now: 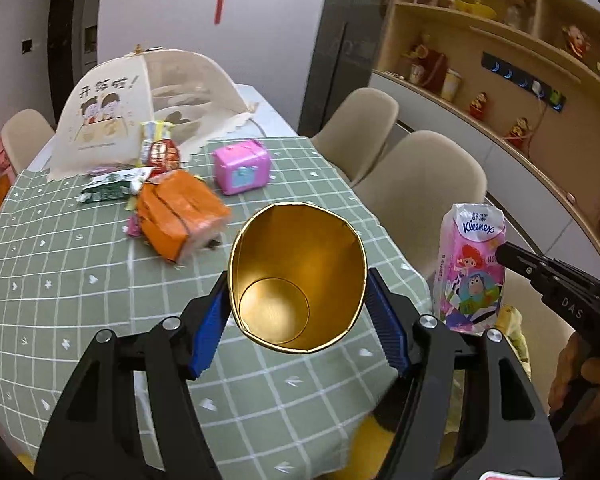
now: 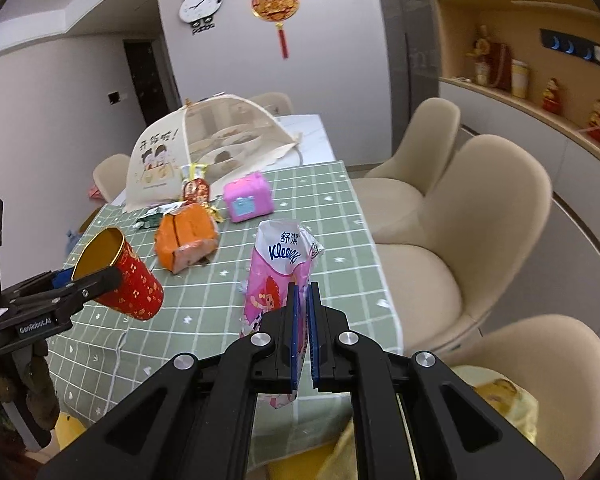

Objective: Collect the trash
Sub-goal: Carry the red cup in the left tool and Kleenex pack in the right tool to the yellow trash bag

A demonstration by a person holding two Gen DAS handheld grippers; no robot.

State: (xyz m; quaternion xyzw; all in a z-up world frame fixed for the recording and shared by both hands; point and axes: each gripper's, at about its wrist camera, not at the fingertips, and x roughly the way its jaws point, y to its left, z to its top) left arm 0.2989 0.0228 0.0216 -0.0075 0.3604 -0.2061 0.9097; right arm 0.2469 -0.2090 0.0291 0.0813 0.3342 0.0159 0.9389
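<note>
From the left wrist, the left gripper [image 1: 298, 300] is clamped on a red paper cup [image 1: 296, 276] (its inside is gold), held above the near edge of the green checked tablecloth [image 1: 60, 280]. At the right, the right gripper [image 1: 500, 250] pinches a pink Kleenex tissue pack [image 1: 470, 268].

From the right wrist, the right gripper [image 2: 304, 320] has its 2 pads together on the Kleenex tissue pack [image 2: 276, 276], lifted over the table. The cup [image 2: 128, 280] is at the left, and an orange pack [image 2: 186, 242] lies farther.

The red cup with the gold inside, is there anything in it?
Empty. The left wrist view looks straight into the red cup and shows only bare gold wall and bottom.
</note>
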